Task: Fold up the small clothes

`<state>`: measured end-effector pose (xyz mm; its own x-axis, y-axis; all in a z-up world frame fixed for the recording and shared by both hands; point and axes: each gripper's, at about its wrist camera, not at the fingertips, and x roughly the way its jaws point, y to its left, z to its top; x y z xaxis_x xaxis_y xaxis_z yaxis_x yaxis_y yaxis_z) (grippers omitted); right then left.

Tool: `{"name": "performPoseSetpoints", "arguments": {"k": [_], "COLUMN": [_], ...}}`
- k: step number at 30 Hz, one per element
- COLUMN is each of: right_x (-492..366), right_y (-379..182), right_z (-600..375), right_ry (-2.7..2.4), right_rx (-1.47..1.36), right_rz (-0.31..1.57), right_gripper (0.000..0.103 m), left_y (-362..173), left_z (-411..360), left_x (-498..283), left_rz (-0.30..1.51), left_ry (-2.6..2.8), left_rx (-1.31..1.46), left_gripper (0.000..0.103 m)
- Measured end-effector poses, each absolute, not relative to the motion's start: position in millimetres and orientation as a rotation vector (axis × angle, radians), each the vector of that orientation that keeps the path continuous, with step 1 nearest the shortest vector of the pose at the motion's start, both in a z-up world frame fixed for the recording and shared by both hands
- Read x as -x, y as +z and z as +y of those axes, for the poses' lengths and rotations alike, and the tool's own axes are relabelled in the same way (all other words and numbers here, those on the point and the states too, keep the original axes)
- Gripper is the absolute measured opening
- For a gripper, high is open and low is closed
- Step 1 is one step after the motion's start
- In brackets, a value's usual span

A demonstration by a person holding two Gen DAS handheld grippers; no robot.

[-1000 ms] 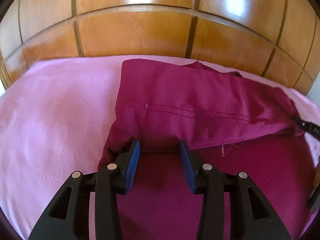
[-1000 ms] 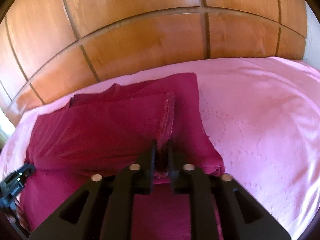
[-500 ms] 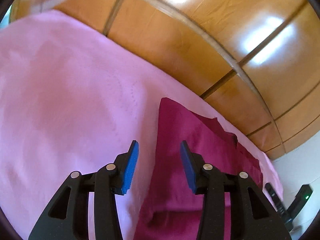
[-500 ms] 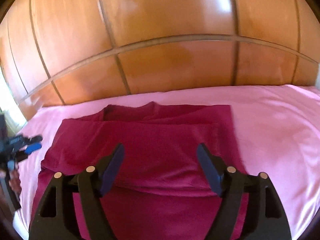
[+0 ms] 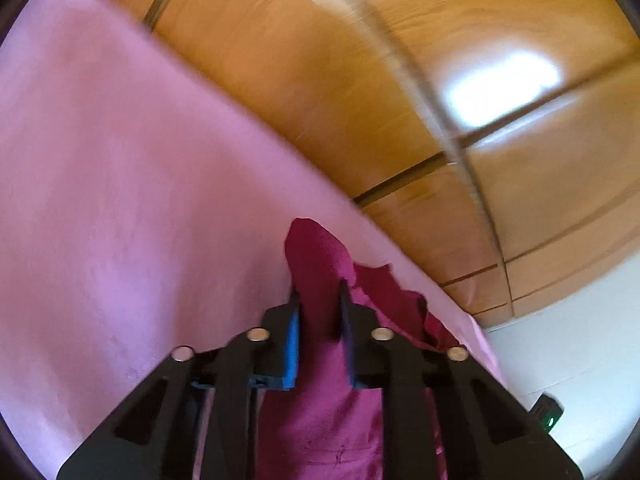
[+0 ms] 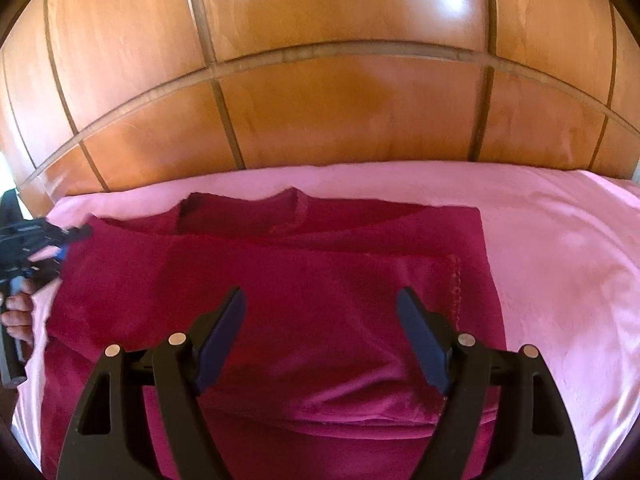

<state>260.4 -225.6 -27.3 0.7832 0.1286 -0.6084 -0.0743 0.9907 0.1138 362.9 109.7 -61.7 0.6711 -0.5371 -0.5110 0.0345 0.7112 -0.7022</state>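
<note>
A dark red garment (image 6: 320, 288) lies partly folded on a pink sheet (image 6: 560, 264). My right gripper (image 6: 320, 300) is open and empty, hovering above the garment's folded middle. My left gripper (image 5: 319, 300) is closed on the garment's far left corner (image 5: 316, 256), with cloth pinched between the blue pads. In the right wrist view the left gripper (image 6: 76, 234) shows at the garment's left edge, held by a hand (image 6: 18, 308).
A glossy wooden headboard (image 6: 340, 100) rises right behind the sheet. A white wall (image 5: 580, 340) shows at the right of the left wrist view. A small dark device with a green light (image 5: 548, 416) sits low at the right.
My left gripper closed from open onto the garment's left corner and tilted further. My right gripper, shut on the fold a second ago, opened wide and stayed over the garment.
</note>
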Motion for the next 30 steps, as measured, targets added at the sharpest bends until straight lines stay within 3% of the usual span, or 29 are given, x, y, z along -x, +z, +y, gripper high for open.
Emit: {"name": "performPoseSetpoints", "arguments": {"k": [4,8,11,15,21,24,30], "right_x": [-270.4,-275.5,-274.8,-275.8,-273.9,-273.8,-275.2], "right_y": [-45.8,-51.5,-54.2,-55.1,-54.9,-54.5,-54.2], "right_z": [-219.6,-209.0,-210.9,-208.9,-209.5,-211.4,-212.5], "right_ry": [0.063,0.017,0.013,0.010,0.016,0.031,0.038], "right_rx": [-0.040,0.028,0.026,0.033,0.023,0.008,0.001], "right_rz": [0.706,0.703,0.695,0.691,0.686,0.685,0.689], "right_gripper": [0.081,0.085,0.086,0.086,0.087,0.089,0.090], "left_y": [-43.6,-69.1,-73.7,-54.0,-65.5,-90.6,-87.9], "left_z": [79.8,52.8,63.2,79.8,33.8,21.5,19.4], "left_x": [-345.1,-368.1,-369.3,-328.8,-270.5,-266.2,-268.6], "left_rz": [0.701,0.797,0.821,0.734,0.757,0.770,0.768], "left_ry": [-0.208,-0.001,0.054,0.030,-0.148,-0.120,-0.082], "left_rx": [0.414,0.158,0.225,0.306,0.155,0.082,0.091], "left_gripper": [0.012,0.012,0.019,0.019,0.019,0.019,0.020]}}
